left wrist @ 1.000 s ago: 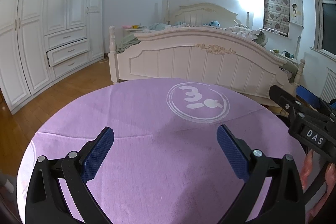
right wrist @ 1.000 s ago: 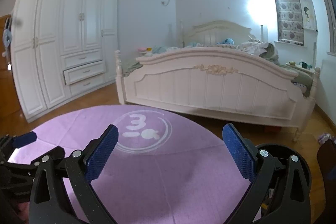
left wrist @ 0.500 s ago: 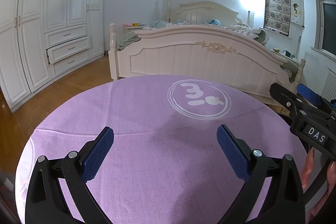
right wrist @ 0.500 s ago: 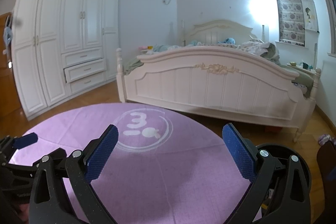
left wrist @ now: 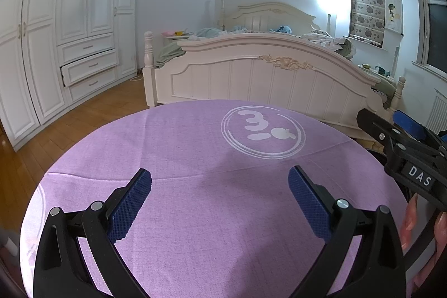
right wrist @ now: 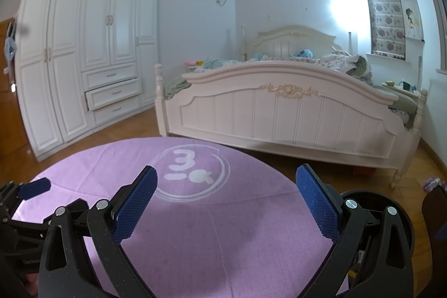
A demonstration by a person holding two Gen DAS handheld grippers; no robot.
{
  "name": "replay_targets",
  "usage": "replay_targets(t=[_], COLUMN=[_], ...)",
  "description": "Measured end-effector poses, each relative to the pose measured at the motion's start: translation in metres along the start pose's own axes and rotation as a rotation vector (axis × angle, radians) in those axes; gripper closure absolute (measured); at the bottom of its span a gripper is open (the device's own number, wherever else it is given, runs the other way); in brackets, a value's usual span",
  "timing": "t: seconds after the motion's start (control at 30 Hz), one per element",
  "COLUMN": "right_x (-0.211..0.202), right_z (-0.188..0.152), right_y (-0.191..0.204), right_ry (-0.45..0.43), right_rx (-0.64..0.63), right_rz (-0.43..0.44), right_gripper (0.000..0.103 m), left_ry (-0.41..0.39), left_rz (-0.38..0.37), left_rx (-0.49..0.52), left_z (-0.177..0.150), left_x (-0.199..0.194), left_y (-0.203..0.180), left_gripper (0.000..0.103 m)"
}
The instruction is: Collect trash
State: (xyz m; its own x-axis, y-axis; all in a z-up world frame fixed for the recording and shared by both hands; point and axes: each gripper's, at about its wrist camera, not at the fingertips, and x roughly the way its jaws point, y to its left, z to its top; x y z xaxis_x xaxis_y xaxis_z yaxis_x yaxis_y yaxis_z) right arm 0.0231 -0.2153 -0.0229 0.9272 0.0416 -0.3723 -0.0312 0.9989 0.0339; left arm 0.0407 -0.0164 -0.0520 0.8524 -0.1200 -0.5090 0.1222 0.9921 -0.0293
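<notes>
My left gripper (left wrist: pixel 220 186) is open and empty above a round table with a purple cloth (left wrist: pixel 195 158) bearing a white logo (left wrist: pixel 262 130). My right gripper (right wrist: pixel 226 183) is open and empty over the same cloth (right wrist: pixel 209 228). No trash shows on the cloth. A black bin (right wrist: pixel 374 200) stands on the floor at the table's right edge, partly hidden behind my right finger. The right gripper also shows at the right edge of the left wrist view (left wrist: pixel 405 147); the left gripper shows at the left edge of the right wrist view (right wrist: pixel 25 194).
A white bed (left wrist: pixel 265 74) with rumpled bedding stands behind the table. White wardrobes (left wrist: pixel 69 32) with one drawer ajar line the left wall. The floor (left wrist: pixel 83 116) is wood. A small purple item (right wrist: pixel 431 183) lies on the floor at the far right.
Both views have tilted slightly up and back; the table sits a little lower in frame. Both grippers stay open and empty.
</notes>
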Motion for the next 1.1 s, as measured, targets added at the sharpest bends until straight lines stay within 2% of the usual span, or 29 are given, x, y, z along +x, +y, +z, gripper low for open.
replay_targets(t=[1.1], right_x=[-0.0008], right_z=[-0.0006], right_y=[-0.0028], right_ry=[0.001], right_rx=[-0.001], right_rz=[-0.002], right_gripper=[0.005], left_ry=[0.007], left_rz=[0.005], left_rx=[-0.018], left_z=[0.0013], left_x=[0.0013], left_y=[0.0021], left_gripper=[0.005])
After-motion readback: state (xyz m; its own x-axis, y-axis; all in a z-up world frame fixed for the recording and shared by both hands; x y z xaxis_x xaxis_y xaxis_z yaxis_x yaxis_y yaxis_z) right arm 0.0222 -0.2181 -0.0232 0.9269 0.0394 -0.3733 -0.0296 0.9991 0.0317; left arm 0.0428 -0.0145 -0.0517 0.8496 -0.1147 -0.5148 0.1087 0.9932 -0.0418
